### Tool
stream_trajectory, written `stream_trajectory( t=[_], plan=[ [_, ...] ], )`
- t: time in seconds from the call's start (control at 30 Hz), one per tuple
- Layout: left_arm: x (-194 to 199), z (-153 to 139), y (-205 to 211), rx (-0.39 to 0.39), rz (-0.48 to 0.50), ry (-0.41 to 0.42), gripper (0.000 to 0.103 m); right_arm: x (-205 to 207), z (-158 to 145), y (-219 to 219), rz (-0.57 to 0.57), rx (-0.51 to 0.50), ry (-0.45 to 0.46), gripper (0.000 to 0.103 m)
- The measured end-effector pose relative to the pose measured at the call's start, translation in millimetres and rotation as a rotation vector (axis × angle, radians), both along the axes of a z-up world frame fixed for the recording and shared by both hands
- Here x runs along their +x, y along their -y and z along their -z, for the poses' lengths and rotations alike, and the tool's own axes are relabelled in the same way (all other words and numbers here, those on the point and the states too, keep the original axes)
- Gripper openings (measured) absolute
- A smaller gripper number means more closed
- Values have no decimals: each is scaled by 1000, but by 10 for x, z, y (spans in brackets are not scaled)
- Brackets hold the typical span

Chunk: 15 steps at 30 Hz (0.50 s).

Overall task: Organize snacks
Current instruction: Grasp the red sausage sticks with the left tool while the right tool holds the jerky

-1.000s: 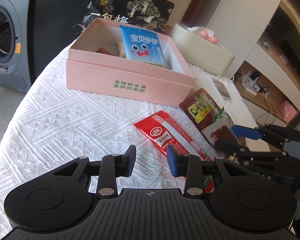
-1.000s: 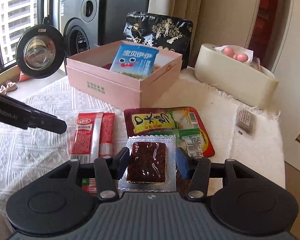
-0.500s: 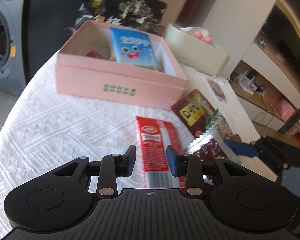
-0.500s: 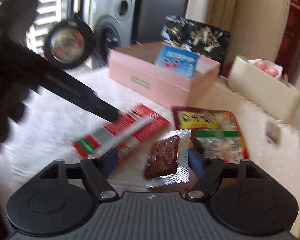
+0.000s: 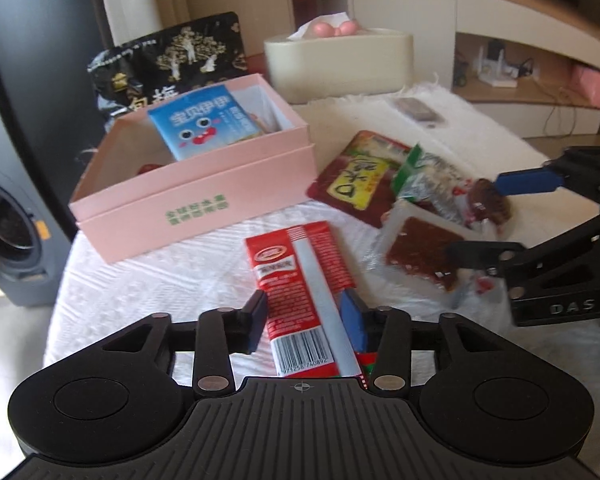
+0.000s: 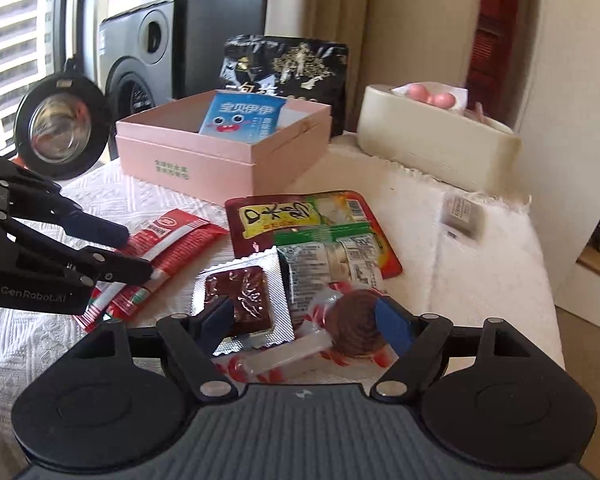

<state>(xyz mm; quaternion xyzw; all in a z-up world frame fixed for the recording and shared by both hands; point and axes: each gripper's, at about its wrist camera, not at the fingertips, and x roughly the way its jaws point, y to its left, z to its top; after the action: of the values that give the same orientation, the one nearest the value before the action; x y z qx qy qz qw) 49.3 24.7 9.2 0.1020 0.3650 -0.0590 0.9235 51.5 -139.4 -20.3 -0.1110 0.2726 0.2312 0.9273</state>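
Left claw [image 5: 305, 322] is set astride the red sachet [image 5: 300, 276], which lies flat on the white-clothed surface [image 5: 148, 280]; jaws are opening, sachet between them, the right pad touching or just shy of its edge, so it is read as not gripped. Right claw [image 6: 306, 322] is also opening, jaws wide, with the round brown wrapped snack [image 6: 354, 322] and a corner of the silver-foil dark-red square pack [image 6: 240, 292] between them; nothing looks clamped. Pink box [image 5: 188, 184] sits beyond, near but apart, with a blue cartoon packet [image 5: 202, 124] propped inside. Larger red-yellow pouch [image 6: 300, 216] and a clear green-banded pack [image 6: 328, 264] are stacked just behind the right claw's items, overlapping. Risks, judged: two items could be caught by the right claw at once on closing, or the foil pack dragged, since both lie in the gap. The flat sachet may be pinched on an edge only and slip or fold, being thin and glossy. Cloth could be snagged if the pads are driven too low. The claws sit close together; a collision is possible if both head to the box together.
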Motion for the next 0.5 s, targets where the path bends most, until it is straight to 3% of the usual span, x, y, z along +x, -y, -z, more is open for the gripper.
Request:
stream_trajectory(
  t=[0.37, 0.5],
  plan=[
    [98, 20, 4, -70, -2, -37, 54, 29, 52, 32, 28, 33, 0, 90],
    [163, 92, 11, -93, 7, -44, 64, 163, 89, 104, 59, 91, -89, 93]
  ],
)
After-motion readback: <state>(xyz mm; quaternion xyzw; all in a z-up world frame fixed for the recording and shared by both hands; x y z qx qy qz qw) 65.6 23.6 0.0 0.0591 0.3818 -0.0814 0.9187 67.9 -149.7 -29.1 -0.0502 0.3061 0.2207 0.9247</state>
